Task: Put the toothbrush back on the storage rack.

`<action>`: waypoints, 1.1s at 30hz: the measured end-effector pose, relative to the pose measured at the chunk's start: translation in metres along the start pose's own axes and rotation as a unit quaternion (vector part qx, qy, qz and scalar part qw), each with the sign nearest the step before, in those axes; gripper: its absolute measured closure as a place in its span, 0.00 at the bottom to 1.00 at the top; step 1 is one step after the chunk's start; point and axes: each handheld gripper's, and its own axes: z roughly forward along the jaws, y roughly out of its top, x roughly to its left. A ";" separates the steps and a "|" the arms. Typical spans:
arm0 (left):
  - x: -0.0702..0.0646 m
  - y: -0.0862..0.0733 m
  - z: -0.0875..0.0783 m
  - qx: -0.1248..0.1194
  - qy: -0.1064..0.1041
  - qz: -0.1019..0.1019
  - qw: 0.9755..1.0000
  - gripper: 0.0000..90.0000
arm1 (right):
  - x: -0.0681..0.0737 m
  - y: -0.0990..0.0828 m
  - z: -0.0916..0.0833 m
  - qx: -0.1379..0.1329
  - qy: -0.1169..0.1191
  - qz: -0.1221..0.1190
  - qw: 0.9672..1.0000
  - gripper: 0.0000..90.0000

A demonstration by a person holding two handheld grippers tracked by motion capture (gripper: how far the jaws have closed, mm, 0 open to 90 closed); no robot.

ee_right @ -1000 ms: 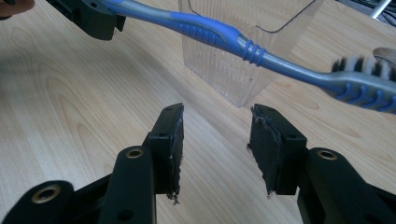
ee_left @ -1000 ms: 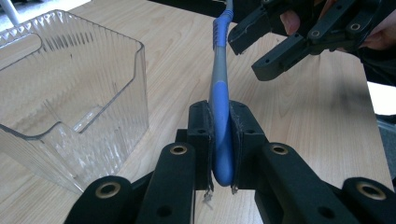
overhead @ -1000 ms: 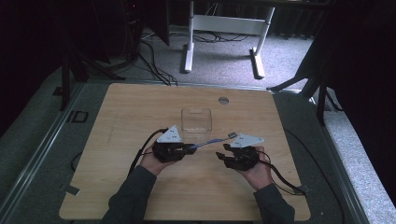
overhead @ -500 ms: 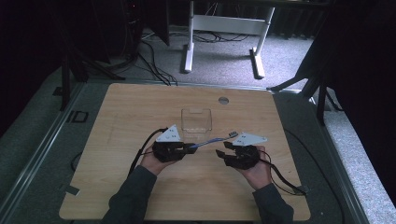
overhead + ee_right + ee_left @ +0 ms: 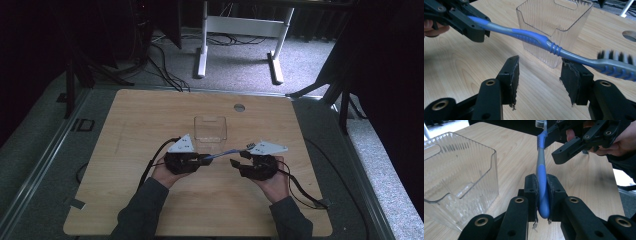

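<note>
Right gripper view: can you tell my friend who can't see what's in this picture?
A blue and grey toothbrush crosses above the right gripper, whose open jaws have just been widening, its neck resting on one. The left gripper clamps its handle, and a clear ribbed container stands behind.

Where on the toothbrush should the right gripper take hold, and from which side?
Best bet: the ribbed neck of the toothbrush, just behind the bristle head, approached from below. The left gripper already clamps the handle end, so the brush hangs level above the table. The right gripper has just been opening; its jaws sit under the shaft, and the neck is the narrowest free part.
</note>
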 end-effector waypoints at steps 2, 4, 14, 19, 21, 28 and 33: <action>-0.001 0.000 0.001 0.001 -0.003 0.002 1.000 0.90 | 0.000 0.000 0.000 -0.005 0.002 0.003 1.000 0.54; -0.001 0.000 0.002 0.003 -0.004 0.003 1.000 0.90 | 0.000 0.001 -0.001 -0.009 0.005 0.006 1.000 0.54; -0.005 -0.002 0.009 0.022 -0.018 0.013 1.000 0.89 | -0.001 0.003 -0.007 -0.045 0.039 0.025 0.998 0.50; -0.007 -0.003 0.013 0.039 -0.027 0.022 0.999 0.89 | -0.005 0.004 -0.010 -0.064 0.060 0.042 0.995 0.51; -0.009 -0.003 0.015 0.045 -0.028 0.026 0.998 0.89 | -0.005 0.005 -0.011 -0.069 0.060 0.044 0.995 0.53; -0.014 -0.005 0.026 0.073 -0.031 0.040 0.996 0.88 | -0.007 0.005 -0.014 -0.087 0.078 0.057 0.991 0.68; -0.015 -0.006 0.032 0.087 -0.025 0.044 0.995 0.84 | -0.008 0.006 -0.016 -0.097 0.093 0.056 0.989 0.86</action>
